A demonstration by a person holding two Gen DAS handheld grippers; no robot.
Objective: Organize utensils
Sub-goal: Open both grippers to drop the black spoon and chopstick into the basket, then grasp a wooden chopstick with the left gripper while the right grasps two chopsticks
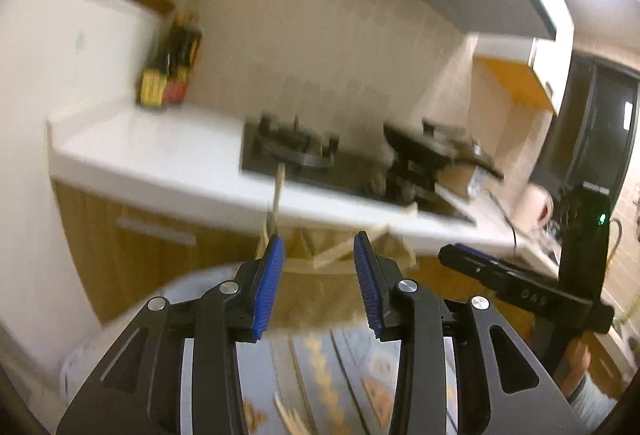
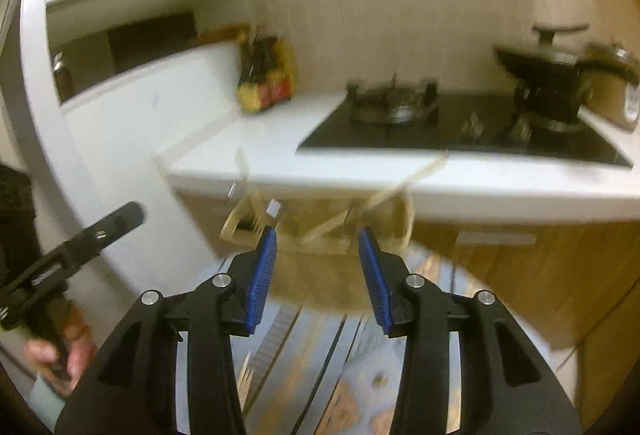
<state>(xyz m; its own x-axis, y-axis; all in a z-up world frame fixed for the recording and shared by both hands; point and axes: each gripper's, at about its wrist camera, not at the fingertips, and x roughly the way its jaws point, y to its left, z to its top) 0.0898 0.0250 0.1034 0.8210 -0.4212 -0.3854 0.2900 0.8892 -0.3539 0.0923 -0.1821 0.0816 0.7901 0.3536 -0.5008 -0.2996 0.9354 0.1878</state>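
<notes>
A tan utensil holder (image 1: 320, 287) stands at the far edge of a round patterned table (image 1: 344, 375), with pale wooden utensils (image 1: 278, 187) sticking up and out of it. It also shows in the right wrist view (image 2: 320, 259) with utensils (image 2: 404, 183) leaning right. My left gripper (image 1: 318, 267) is open and empty, just before the holder. My right gripper (image 2: 316, 263) is open and empty, also just before it. The right gripper shows at the right of the left wrist view (image 1: 480, 263). Loose wooden sticks (image 1: 292, 419) lie on the table. Both views are blurred.
Behind the table runs a white counter (image 1: 168, 155) with a black gas hob (image 1: 320, 159) and a dark pan (image 2: 548, 71). Sauce bottles (image 2: 264, 75) stand at the counter's left. A white fridge (image 1: 52, 115) is at the left; wooden cabinets (image 2: 520, 267) below.
</notes>
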